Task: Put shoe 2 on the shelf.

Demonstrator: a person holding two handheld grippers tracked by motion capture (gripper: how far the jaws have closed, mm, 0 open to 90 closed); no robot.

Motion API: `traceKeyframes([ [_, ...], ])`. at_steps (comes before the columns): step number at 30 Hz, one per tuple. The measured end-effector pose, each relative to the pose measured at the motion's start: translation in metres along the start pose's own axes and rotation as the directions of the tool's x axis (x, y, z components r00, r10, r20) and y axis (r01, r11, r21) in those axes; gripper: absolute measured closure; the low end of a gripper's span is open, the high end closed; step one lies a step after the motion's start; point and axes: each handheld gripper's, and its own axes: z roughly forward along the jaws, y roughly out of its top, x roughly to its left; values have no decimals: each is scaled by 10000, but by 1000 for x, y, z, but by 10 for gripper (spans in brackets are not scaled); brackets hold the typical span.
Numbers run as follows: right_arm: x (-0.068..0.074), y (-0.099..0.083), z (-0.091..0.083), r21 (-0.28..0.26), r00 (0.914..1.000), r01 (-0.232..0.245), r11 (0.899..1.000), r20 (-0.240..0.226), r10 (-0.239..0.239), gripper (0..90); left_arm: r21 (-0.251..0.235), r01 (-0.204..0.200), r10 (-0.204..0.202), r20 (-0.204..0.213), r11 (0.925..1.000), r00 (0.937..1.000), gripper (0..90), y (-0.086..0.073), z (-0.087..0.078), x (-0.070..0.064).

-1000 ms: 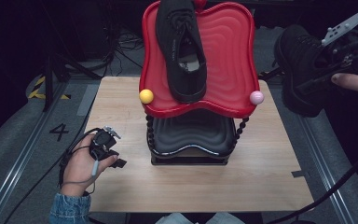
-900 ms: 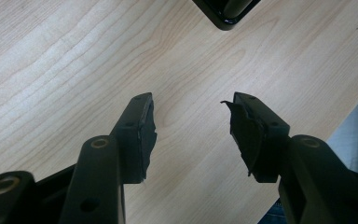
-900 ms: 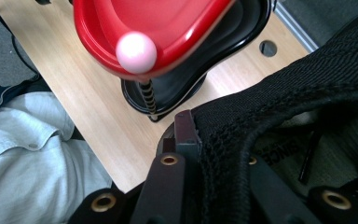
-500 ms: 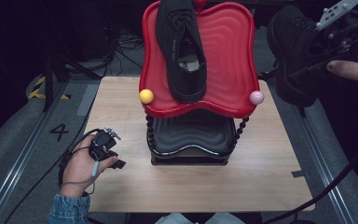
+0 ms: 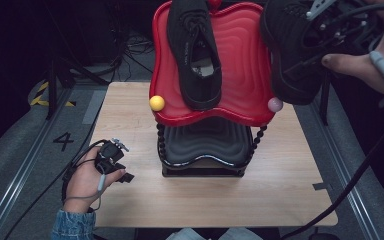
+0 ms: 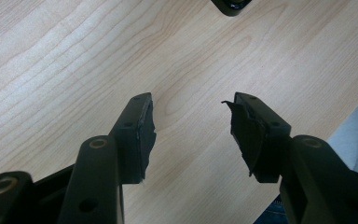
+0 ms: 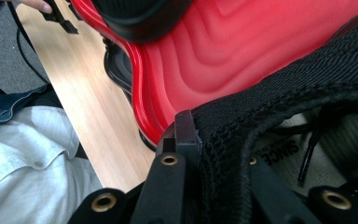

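A two-tier shoe rack stands on the wooden table (image 5: 130,115), its red wavy top tier (image 5: 242,75) above a black lower tier (image 5: 205,145). One black shoe (image 5: 195,55) lies on the red tier's left half. My right gripper (image 5: 322,35) holds a second black shoe (image 5: 290,55) in the air over the tier's right edge. In the right gripper view the jaws are shut on that shoe's collar (image 7: 265,121), with the red tier (image 7: 242,60) just behind. My left gripper (image 5: 121,175) rests low at the table's front left, open and holding nothing (image 6: 191,126).
A yellow ball (image 5: 156,103) and a pink ball (image 5: 275,104) cap the rack's front corners. Black cables trail from both grippers. A rack foot (image 6: 230,4) shows at the top of the left gripper view. Grey floor with rails surrounds the table.
My right gripper has carried the second shoe up and to the left, from beside the rack to over the red tier's right edge. The left hand has stayed put.
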Motion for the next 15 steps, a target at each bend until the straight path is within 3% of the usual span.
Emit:
traceKeyframes([
  [5, 10, 20, 7, -12, 9990, 440, 9990, 33, -440, 871, 55, -35, 35, 32, 10000, 10000, 495, 0, 2, 0],
  [15, 22, 43, 22, -159, 9962, 869, 9961, -10, -869, 871, 52, -18, 17, 65, 10000, 10000, 489, -2, 1, 1],
])
